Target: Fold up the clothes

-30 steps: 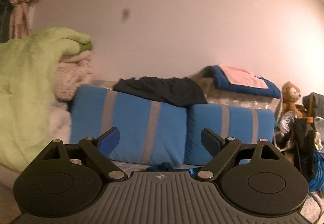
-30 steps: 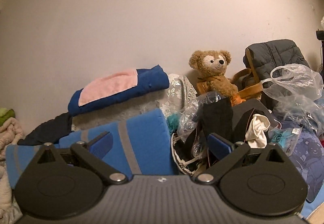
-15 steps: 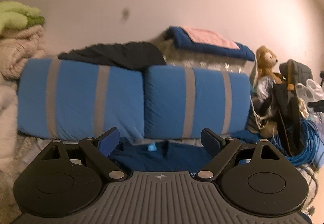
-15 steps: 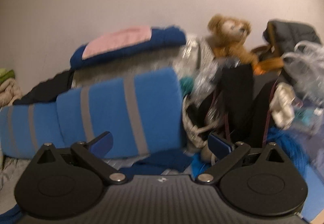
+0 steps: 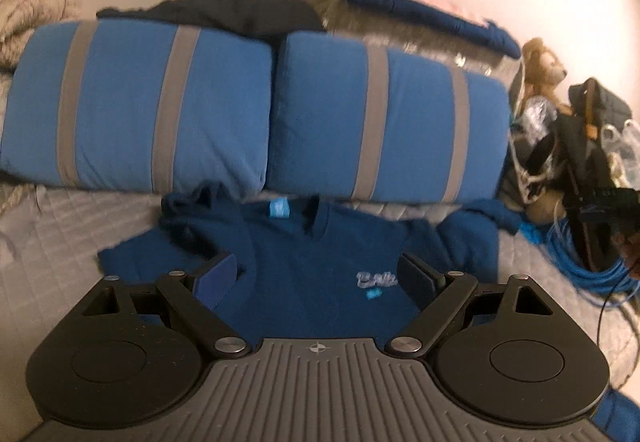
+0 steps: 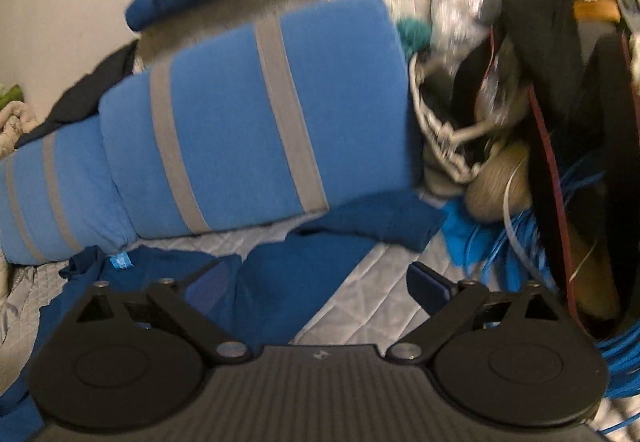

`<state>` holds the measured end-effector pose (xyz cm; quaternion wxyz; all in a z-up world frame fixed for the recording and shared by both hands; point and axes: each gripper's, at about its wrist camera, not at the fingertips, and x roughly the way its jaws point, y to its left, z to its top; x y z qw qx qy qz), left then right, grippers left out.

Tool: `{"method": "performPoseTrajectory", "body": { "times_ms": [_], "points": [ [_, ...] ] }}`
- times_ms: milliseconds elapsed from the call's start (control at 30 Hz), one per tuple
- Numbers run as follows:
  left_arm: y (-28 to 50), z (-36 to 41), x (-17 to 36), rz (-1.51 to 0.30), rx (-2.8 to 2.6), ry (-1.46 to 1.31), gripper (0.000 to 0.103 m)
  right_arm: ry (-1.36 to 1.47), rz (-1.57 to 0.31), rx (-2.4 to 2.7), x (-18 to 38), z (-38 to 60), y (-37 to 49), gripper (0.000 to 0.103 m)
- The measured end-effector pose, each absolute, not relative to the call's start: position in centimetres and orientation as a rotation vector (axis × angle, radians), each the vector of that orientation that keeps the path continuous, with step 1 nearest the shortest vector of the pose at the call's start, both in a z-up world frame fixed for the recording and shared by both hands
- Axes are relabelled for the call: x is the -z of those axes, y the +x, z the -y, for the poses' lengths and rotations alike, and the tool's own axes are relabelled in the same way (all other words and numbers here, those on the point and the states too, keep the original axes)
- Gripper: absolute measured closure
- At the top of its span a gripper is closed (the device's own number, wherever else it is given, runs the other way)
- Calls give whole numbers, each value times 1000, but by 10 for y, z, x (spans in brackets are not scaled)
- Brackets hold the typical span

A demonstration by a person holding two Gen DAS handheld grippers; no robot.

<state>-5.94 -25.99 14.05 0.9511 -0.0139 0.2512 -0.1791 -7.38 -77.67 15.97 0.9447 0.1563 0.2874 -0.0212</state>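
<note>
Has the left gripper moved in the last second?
Yes. The left gripper has tipped downward: the striped pillows sit higher in its view, and the blue shirt now lies between its open jaws.

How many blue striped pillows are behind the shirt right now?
2. The left pillow and the right pillow stand side by side, touching, just behind the navy shirt's collar. Anything behind them is hidden.

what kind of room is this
Most likely a bedroom: a quilted mattress with two blue pillows against the wall, a teddy bear, and a navy T-shirt spread out.
</note>
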Motion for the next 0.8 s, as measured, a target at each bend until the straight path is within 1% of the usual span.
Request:
{"method": "performPoseTrajectory", "body": {
  "times_ms": [67,133,267,333,467,600,667,700,733,800],
  "points": [
    [-57,261,-129,-526,355,-23,15,336,-612,44,-143,775,-61,11],
    [-57,261,-119,-540,352,-22,15,354,-638,45,-127,774,-49,18],
    [-57,258,-114,-547,363,-50,15,390,-678,54,-96,769,-24,26],
    [-58,257,-114,-535,371,-67,15,406,-689,64,-82,767,-12,32],
    [-57,254,-111,-532,366,-95,15,453,-703,100,-58,765,12,37],
    [-53,248,-109,-549,357,-137,15,527,-712,141,-37,766,34,38],
    [-49,245,-106,-572,366,-163,15,554,-715,164,-29,766,40,42],
    [-47,243,-105,-577,368,-176,15,565,-715,171,-26,766,42,51],
    [-47,242,-105,-579,367,-184,15,576,-716,178,-23,766,44,69],
    [-46,240,-104,-581,366,-200,15,591,-714,181,-21,765,46,94]
  ]
}}
